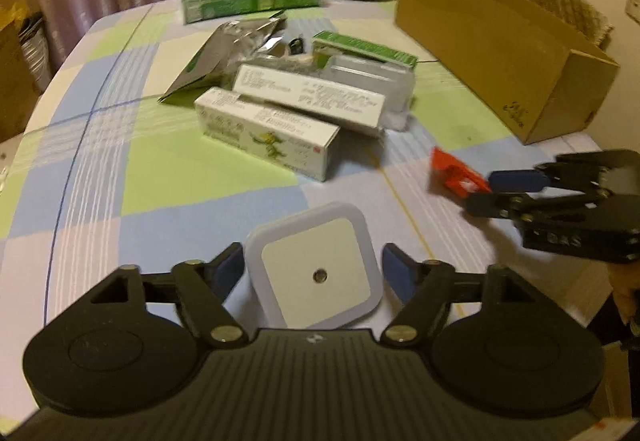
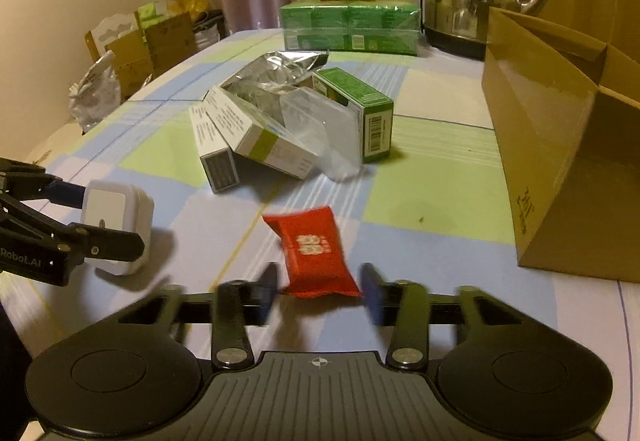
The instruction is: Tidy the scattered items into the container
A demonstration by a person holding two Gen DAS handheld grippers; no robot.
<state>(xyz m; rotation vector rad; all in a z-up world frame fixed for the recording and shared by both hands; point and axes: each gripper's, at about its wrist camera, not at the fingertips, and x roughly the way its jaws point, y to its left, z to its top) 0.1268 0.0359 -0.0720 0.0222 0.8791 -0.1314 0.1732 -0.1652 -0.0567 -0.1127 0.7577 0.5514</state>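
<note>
Scattered items: white square night light (image 1: pixel 316 273) lying between the spread fingers of the left tool (image 1: pixel 314 273), small gaps visible on both sides, so released, not gripped. Red packet (image 2: pixel 314 249) on the counter (image 2: pixel 432 197) between the fingers of the right tool (image 2: pixel 318 291), right pad at or just beside its corner, left pad apart; blurred, so read as released. Farther back, a loose heap: two white cartons (image 1: pixel 280 121), green carton (image 2: pixel 356 109), foil pouch (image 2: pixel 276 77), clear plastic lid (image 2: pixel 320 129). Cardboard box (image 2: pixel 560 145) open at the right, nothing visible inside.

Likely trouble: night light's smooth rounded sides slipping out if clamped off-centre; thin, soft packet crumpling or sliding flat under the pads instead of lifting; both tools close together, so a clash on the way to the box; box's tall near wall catching a low carry.
</note>
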